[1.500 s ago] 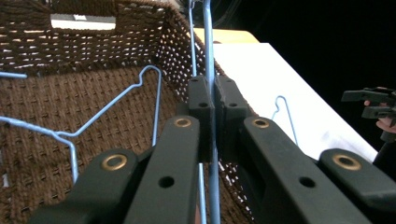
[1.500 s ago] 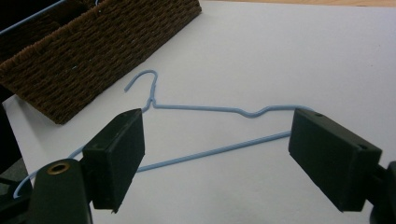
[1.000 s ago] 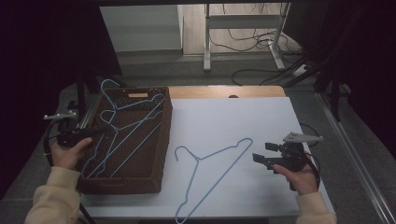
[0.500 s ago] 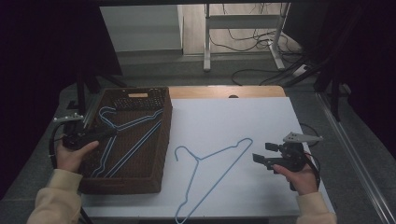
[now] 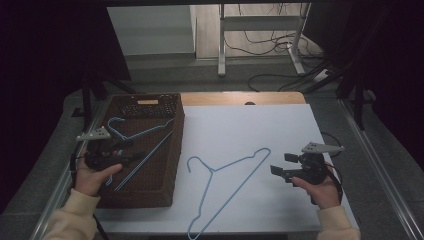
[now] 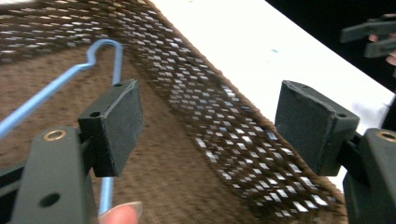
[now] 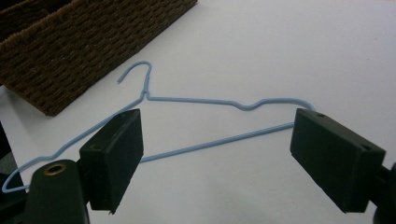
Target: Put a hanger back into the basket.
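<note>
We hold both grippers [image 5: 131, 151] [image 5: 279, 169] released; left hovers inside the basket [image 5: 172, 150], likely next clamping a blue hanger [image 6: 65, 77]

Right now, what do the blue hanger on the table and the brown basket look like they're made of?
Blue hanger: thin wire, probably metal with a smooth blue coating; the even, slender bent line suggests it, though the core can't be confirmed.
Brown basket: woven fibre, perhaps wicker or paper rope, matte; the plaited wall pattern shows in the left gripper view.
</note>
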Tool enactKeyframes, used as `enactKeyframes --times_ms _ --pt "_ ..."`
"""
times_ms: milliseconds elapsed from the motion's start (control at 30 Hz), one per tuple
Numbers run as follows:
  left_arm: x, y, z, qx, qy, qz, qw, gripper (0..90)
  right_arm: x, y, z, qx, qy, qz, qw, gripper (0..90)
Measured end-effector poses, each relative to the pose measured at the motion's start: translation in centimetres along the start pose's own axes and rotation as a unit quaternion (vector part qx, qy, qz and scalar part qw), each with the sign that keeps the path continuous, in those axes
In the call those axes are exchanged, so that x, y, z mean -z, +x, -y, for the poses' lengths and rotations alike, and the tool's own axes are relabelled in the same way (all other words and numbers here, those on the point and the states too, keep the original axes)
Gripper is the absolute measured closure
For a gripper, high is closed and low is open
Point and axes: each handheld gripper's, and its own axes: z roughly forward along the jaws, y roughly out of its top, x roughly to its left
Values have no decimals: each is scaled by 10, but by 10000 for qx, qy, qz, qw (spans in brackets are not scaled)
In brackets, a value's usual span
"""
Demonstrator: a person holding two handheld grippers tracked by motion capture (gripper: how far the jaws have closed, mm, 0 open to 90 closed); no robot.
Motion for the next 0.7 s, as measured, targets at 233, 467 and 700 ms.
enactKeyframes --times_ms 233,467,700 --pt "-14 -24 3 -125 86 225 9996 230 -3 2 1 56 87 40 9999 170" --pt "-26 -40 5 -225 251 359 9988 227 -5 1 2 57 128 130 9998 150" --pt "-36 -48 8 -272 320 389 9984 234 -4 2 2 53 112 153 9998 147"
